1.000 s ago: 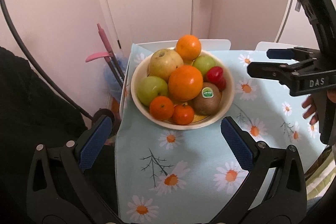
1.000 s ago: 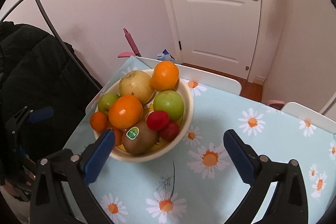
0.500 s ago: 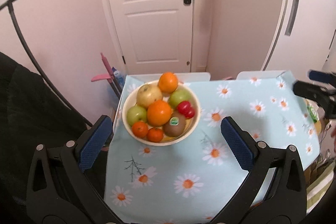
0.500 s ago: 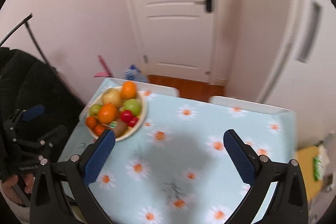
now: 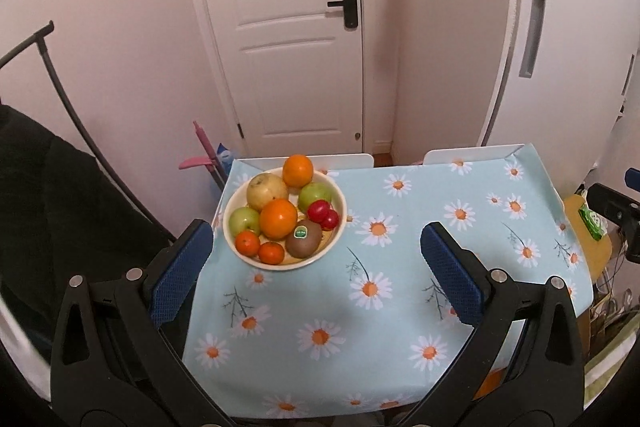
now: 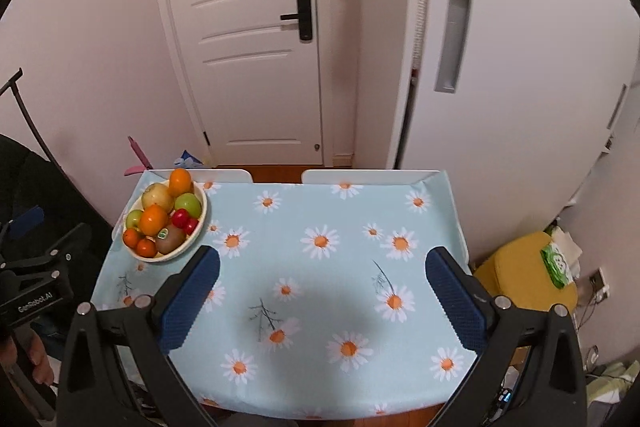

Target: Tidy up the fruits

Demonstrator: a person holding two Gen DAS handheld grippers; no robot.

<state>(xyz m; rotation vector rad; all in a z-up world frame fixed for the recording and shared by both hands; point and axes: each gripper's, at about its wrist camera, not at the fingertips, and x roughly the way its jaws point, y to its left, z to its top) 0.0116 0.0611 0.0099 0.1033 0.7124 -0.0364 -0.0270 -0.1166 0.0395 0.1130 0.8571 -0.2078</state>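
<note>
A cream bowl (image 5: 340,205) (image 6: 203,215) stands at the table's far left corner, heaped with oranges (image 5: 277,219), green apples (image 5: 315,196), a pear (image 5: 266,189), a kiwi (image 5: 304,243), red fruits (image 5: 319,209) and small tangerines (image 5: 247,242). My left gripper (image 5: 316,271) hovers open, high above the near left of the table, nothing between its blue pads. My right gripper (image 6: 322,297) is open too, above the table's middle front. Each gripper shows at the edge of the other's view.
The table wears a light blue daisy cloth (image 6: 320,267). Two white chair backs (image 6: 360,175) stand at its far side before a white door (image 6: 248,47). A black coat on a rack (image 5: 48,195) is at left, a yellow stool (image 6: 524,275) with a green packet at right.
Both grippers have pulled back and risen well away from the bowl, so the whole table now shows. The bowl and its fruit have stayed in place. Both grippers remain open.
</note>
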